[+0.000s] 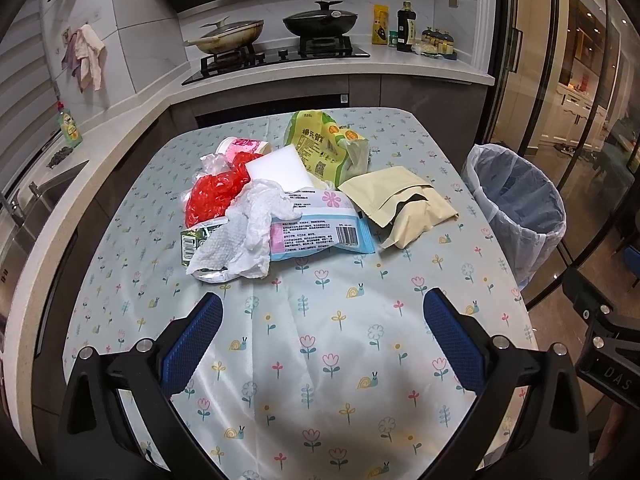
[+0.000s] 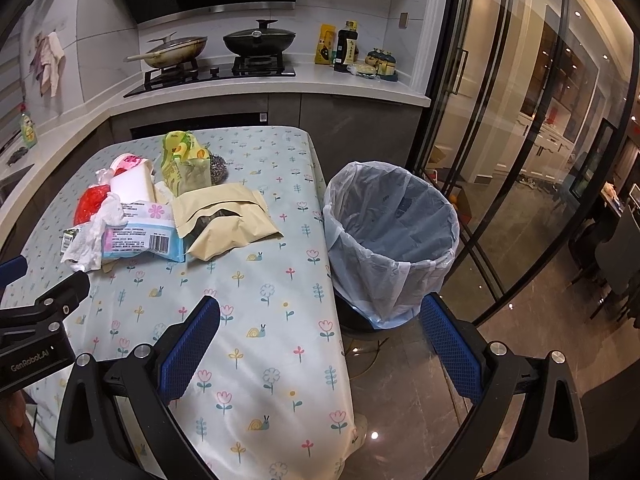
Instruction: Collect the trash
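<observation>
Trash pile, uncollected: crumpled paper towel (image 1: 248,232), wet-wipe packet (image 1: 320,226), kraft pouch (image 1: 404,204), red plastic bag (image 1: 216,192) and green snack bag (image 1: 320,140) heaped mid-surface (image 1: 320,360). Lined trash bin (image 2: 392,240) beside the surface appears empty. Left gripper (image 1: 322,332) and right gripper (image 2: 320,336): jaws spread, holding nothing. Judged: task barely begun.

Table contents: 1 beige pouch (image 1: 400,204), 1 green snack bag (image 1: 324,144), 1 blue wipes pack (image 1: 320,226), 1 crumpled paper towel (image 1: 244,236), 1 red plastic bag (image 1: 218,194), 1 white sponge block (image 1: 276,170), 1 pink cup (image 1: 244,146); floor: 1 lined bin (image 2: 390,236); stove: 2 lidded pans (image 1: 316,20).
</observation>
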Demonstrator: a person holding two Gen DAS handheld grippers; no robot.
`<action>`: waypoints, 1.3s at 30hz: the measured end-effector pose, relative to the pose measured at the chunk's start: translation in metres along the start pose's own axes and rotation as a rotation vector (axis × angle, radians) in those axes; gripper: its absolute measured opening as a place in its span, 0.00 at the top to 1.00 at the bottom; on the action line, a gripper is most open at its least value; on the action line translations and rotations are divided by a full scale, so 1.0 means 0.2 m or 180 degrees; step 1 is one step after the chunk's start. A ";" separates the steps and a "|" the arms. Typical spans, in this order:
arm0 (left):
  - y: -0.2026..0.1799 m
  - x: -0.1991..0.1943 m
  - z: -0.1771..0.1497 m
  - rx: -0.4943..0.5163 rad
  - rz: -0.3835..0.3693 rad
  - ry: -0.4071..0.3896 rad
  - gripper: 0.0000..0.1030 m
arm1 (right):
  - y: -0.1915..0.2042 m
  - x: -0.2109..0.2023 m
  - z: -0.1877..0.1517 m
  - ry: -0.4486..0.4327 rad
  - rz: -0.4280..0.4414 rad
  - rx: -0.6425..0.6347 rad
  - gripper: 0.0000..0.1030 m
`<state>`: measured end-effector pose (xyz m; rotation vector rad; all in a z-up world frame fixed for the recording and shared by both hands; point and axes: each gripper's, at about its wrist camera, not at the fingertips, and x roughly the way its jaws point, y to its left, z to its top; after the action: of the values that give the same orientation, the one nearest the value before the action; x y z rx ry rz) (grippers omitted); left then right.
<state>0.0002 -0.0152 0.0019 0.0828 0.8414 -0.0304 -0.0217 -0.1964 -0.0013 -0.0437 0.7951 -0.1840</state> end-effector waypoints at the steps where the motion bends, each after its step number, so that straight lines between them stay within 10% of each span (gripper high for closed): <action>1: 0.00 0.00 0.00 -0.0003 0.0002 -0.0001 0.07 | 0.00 0.00 0.00 0.0002 0.0002 -0.0005 0.07; 39: 0.05 0.03 -0.02 -0.0073 -0.0029 0.0117 0.07 | 0.04 0.01 0.00 0.0065 0.0006 -0.0043 0.07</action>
<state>0.0021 -0.0041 -0.0053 0.0580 0.8787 -0.0278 -0.0186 -0.1897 -0.0030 -0.0539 0.8167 -0.1775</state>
